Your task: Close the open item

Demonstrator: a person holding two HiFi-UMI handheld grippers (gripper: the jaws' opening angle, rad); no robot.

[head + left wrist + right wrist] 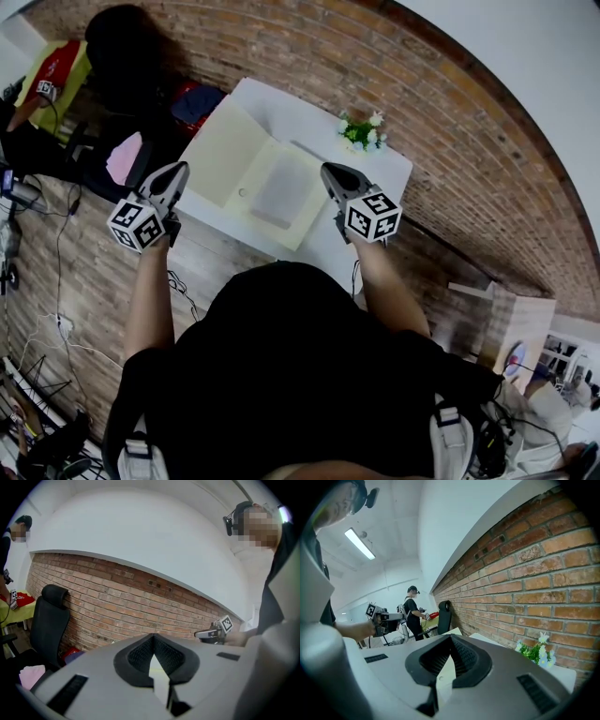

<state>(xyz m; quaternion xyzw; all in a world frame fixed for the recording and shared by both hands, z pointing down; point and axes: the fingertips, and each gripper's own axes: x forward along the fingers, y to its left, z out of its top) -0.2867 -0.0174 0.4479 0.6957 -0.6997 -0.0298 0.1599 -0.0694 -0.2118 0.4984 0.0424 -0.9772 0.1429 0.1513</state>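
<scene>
A: Checking layout: white worktop (281, 103) butts the brick wall (394, 66). The open folder (223, 150) lies flat on it, with its left flap along the worktop's left edge and its near edge close to the front edge.
B: Claws?
A: Left claw (176, 172) is at the folder's left corner, right claw (330, 172) at its right side, so the folder sits between them. Height over it: can't tell.
B: State?
A: Both pinched closed and empty. Left gripper view: the tips meet (153, 637), with pale folder showing under them. Right gripper view: same (450, 637).
B: Anything only those views give?
A: Each sees the other claw side-on. The right one also shows a person (412, 613) standing far back.
B: Room?
A: Flower plant (361, 133) is at the far right corner, apart from the folder. Black chair (122, 56) stands off the left end.
</scene>
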